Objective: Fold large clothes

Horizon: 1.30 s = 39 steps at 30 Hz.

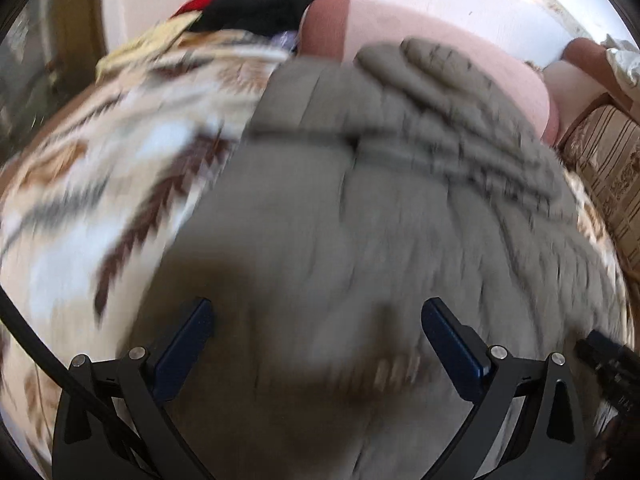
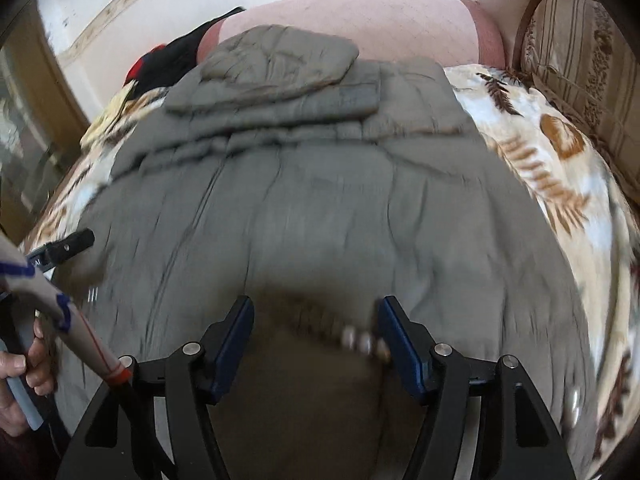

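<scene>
Nothing readable is showing in either view: the only lettering, faint pale marks on the left tool (image 2: 64, 250) seen from the right wrist camera, is blurring beyond reading.

daylight fills both views, bright on the wall (image 2: 120, 4) at the top. motion blur smears the jacket (image 2: 320, 208) and the blanket (image 1: 100, 184), worst in the left view. a dark shadow (image 2: 304, 304) lies on the jacket between the jaws. fisheye bending and black vignette ring the edges.
</scene>
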Each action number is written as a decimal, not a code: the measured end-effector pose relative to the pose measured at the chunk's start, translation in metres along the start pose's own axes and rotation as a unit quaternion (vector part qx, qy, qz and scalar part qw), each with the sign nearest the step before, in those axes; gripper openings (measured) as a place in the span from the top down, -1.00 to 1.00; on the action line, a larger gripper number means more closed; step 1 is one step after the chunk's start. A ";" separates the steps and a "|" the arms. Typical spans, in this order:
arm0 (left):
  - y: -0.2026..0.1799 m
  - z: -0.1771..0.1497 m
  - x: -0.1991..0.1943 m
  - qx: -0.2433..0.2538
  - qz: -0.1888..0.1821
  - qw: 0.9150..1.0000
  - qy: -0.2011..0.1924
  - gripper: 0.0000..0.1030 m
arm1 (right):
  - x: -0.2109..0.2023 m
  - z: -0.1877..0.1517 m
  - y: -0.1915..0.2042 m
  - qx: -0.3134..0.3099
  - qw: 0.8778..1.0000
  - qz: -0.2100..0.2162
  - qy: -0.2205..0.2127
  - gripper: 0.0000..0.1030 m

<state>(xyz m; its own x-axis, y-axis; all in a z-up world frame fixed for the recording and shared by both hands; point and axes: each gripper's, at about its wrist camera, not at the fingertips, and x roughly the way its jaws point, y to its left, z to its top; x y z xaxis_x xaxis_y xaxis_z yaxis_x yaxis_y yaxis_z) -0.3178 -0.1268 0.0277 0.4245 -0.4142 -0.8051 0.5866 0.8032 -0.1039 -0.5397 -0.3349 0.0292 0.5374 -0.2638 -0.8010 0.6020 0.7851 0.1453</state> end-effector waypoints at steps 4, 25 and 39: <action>-0.014 -0.042 -0.015 0.063 0.045 0.997 -0.015 -1.00 | -0.019 -0.028 0.009 -0.019 1.000 -0.001 0.000 -0.38; 0.130 -0.056 -0.046 -0.138 0.013 0.990 -0.034 -0.98 | -0.074 -0.079 -0.195 0.304 0.949 0.048 -0.062 -0.41; 0.108 -0.083 -0.056 -0.115 -0.019 0.992 -0.044 -0.98 | -0.047 -0.082 -0.169 0.290 0.951 0.107 -0.018 -0.40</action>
<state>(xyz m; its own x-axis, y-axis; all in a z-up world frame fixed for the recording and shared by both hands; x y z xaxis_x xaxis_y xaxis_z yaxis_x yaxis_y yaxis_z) -0.3354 0.0192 0.0129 0.4700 -0.4741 -0.7446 0.4342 0.8586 -0.2726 -0.7152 -0.4095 -0.0055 0.6979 -0.1609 -0.6979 0.6955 0.3845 0.6069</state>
